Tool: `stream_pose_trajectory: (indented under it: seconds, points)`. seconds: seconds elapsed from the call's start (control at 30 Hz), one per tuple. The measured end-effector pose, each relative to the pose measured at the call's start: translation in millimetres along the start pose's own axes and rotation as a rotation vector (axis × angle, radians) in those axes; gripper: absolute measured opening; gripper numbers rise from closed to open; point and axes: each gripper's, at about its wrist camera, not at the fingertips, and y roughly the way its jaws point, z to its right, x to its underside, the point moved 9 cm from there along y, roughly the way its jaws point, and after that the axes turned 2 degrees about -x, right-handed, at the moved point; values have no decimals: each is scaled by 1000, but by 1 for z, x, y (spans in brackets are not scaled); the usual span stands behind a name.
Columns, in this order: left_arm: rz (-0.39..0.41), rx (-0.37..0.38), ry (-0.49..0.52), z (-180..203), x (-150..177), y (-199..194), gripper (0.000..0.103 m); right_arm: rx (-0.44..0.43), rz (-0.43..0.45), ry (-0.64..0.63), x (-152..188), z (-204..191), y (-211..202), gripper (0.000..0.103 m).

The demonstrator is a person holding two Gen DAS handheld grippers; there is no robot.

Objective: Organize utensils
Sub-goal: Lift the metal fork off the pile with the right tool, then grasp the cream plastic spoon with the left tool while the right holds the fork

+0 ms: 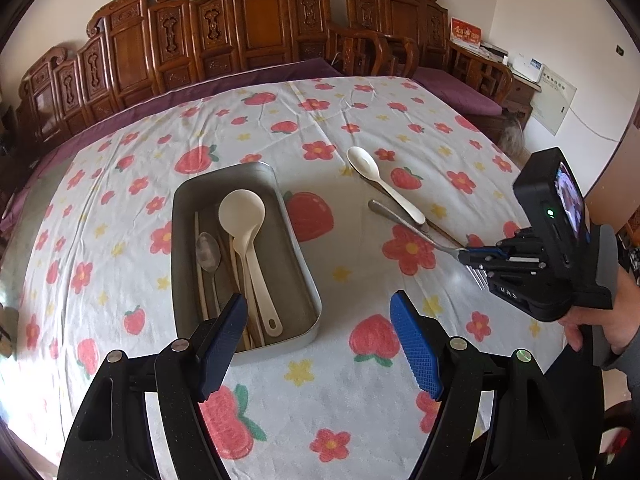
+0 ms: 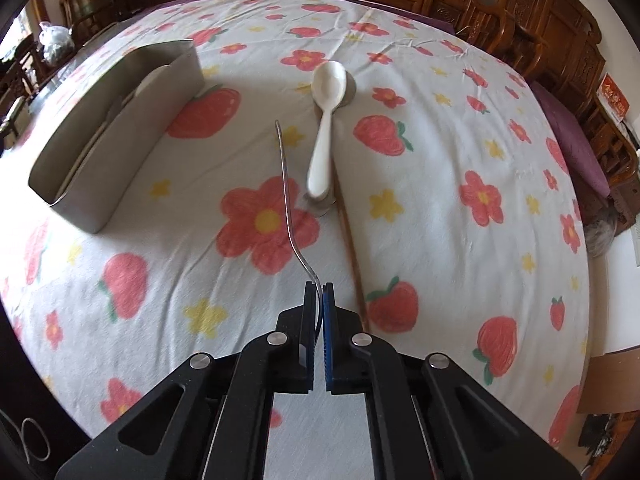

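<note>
A grey metal tray [image 1: 298,248] sits on the flowered tablecloth and holds a white ladle [image 1: 242,216], a metal spoon [image 1: 208,254] and chopsticks [image 1: 200,264]. It also shows in the right wrist view [image 2: 160,92] at the far left. My left gripper [image 1: 320,340] is open and empty, just in front of the tray's near end. My right gripper [image 2: 319,286] is shut on the head end of a metal fork [image 2: 285,184], its handle raised off the cloth and pointing away. The fork [image 1: 404,220] shows right of the tray. A white spoon [image 2: 326,120] lies beyond it over a brown chopstick [image 2: 350,240].
The table's flowered cloth [image 1: 320,400] stretches wide around the tray. Carved wooden chairs [image 1: 256,24] line the far edge. A purple cushion [image 2: 576,148] lies on a bench at the right. The person's hand [image 1: 600,320] holds the right gripper at the table's right edge.
</note>
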Motion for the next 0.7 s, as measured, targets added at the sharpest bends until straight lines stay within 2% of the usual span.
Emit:
stream_pose_trajectory:
  seconds: [0.13, 0.33, 0.7]
  points:
    - [-3, 6, -1, 4, -2, 4, 71, -42, 23, 22, 10, -3, -16, 4]
    - [-17, 13, -5, 17, -10, 18, 71, -57, 108, 95, 11, 13, -43, 4]
    - [-66, 23, 0, 67, -41, 68, 71, -43, 181, 234, 21, 82, -47, 4]
